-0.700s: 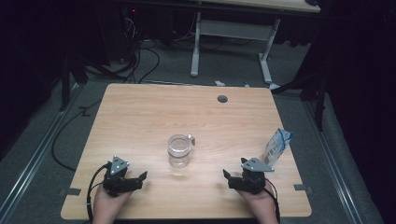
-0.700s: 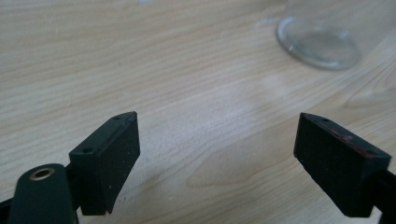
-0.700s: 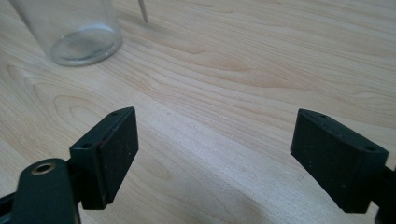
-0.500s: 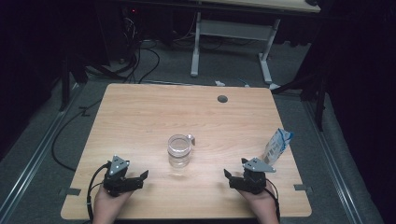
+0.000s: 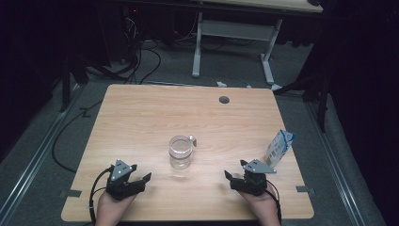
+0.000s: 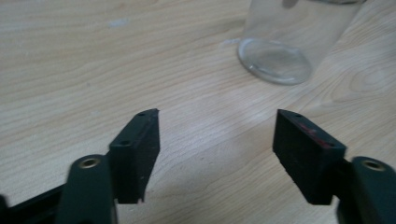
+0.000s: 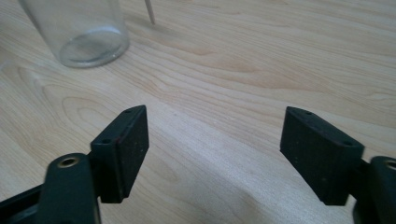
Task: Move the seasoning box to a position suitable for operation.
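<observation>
Left tool (image 5: pixel 141 180), right tool (image 5: pixel 231 178): unmoved since earlier frame, jaws wide, nothing between; glass jar (image 5: pixel 180 151) midway.

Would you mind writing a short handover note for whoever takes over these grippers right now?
Left gripper: open, empty, resting at the table's near edge.
Right gripper: open, empty, also at the near edge.
Glass jar: upright mid-table between the two grippers, apparently empty, touched by neither.
Carton: standing near the right edge, just beyond the right gripper.
Done: nothing visible yet.
Left: probably every step with jar and carton.
</observation>
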`<act>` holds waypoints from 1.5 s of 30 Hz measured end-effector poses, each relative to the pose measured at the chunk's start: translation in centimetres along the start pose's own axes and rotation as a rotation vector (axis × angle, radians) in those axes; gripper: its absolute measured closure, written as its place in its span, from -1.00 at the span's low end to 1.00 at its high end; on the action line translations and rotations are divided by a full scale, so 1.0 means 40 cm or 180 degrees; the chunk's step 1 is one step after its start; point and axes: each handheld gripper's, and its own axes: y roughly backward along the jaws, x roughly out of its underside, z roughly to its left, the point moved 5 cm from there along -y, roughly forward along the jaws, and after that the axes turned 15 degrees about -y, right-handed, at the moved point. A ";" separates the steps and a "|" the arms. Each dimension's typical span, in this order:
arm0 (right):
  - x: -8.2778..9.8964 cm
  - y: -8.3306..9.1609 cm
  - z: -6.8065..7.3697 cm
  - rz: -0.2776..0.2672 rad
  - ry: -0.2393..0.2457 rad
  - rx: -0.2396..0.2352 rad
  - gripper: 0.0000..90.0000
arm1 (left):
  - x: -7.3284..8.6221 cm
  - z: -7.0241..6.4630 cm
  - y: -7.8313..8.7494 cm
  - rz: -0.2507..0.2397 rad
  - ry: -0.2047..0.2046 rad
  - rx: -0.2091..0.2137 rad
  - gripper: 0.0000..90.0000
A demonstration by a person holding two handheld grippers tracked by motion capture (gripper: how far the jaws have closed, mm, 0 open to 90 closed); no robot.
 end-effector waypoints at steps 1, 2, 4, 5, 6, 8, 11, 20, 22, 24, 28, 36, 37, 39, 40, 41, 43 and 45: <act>-0.001 0.001 0.001 -0.0011 -0.0004 -0.0018 -0.43 | -0.003 -0.002 0.002 -0.0023 -0.0018 -0.0010 -0.20; -0.002 0.000 0.001 -0.0015 -0.0005 -0.0035 -0.41 | -0.005 -0.004 0.004 -0.0027 -0.0025 -0.0025 -0.18; -0.001 0.000 0.003 -0.0007 -0.0003 -0.0055 -0.37 | -0.006 -0.005 0.005 -0.0026 -0.0028 -0.0029 -0.18; -0.001 -0.001 0.003 -0.0008 0.0003 -0.0063 -0.36 | -0.008 -0.007 0.004 -0.0035 -0.0015 -0.0019 -0.18; -0.002 0.000 0.005 -0.0013 -0.0006 -0.0078 -0.31 | -0.010 -0.011 0.002 -0.0036 -0.0029 -0.0012 -0.23; -0.002 0.001 0.005 -0.0010 -0.0029 -0.0086 -0.29 | -0.011 -0.015 0.001 -0.0026 -0.0066 -0.0015 -0.24; -0.004 0.003 0.006 -0.0032 -0.0006 -0.0131 -0.23 | -0.016 -0.024 -0.001 -0.0019 -0.0153 -0.0036 -0.29; 0.004 -0.002 0.011 0.0010 0.0091 -0.0129 -0.18 | -0.030 -0.045 -0.007 -0.0103 -0.0143 0.0015 -0.09; 0.008 -0.006 0.011 0.0081 0.0044 -0.0180 -0.18 | -0.036 -0.053 -0.015 -0.0085 -0.0170 0.0022 -0.04; 0.009 -0.006 0.011 0.0086 0.0031 -0.0188 -0.18 | -0.039 -0.054 -0.018 -0.0089 -0.0174 0.0023 0.00; 0.015 -0.003 0.009 0.0090 0.0025 -0.0211 -0.14 | -0.056 -0.056 -0.032 -0.0064 -0.0085 0.0024 -0.01; 0.014 0.000 0.010 0.0073 0.0031 -0.0231 -0.13 | -0.106 -0.062 -0.027 -0.0143 -0.0103 0.0040 0.05; 0.013 0.001 0.011 0.0070 0.0022 -0.0234 -0.13 | -0.115 -0.062 -0.027 -0.0157 -0.0069 0.0070 0.01; 0.011 0.002 0.011 0.0065 0.0046 -0.0217 -0.15 | -0.136 -0.061 -0.026 -0.0155 -0.0058 0.0083 -0.04; 0.010 0.002 0.011 0.0069 0.0044 -0.0206 -0.16 | -0.144 -0.062 -0.025 -0.0162 -0.0064 0.0085 -0.03; 0.010 0.002 0.011 0.0071 0.0034 -0.0206 -0.16 | -0.151 -0.062 -0.025 -0.0166 -0.0080 0.0068 0.00; 0.009 0.003 0.010 0.0077 0.0026 -0.0200 -0.16 | -0.172 -0.062 -0.025 -0.0162 -0.0152 -0.0006 0.02; 0.012 0.002 0.007 0.0088 0.0029 -0.0167 -0.16 | -0.202 -0.057 -0.026 -0.0228 -0.0169 -0.0064 0.11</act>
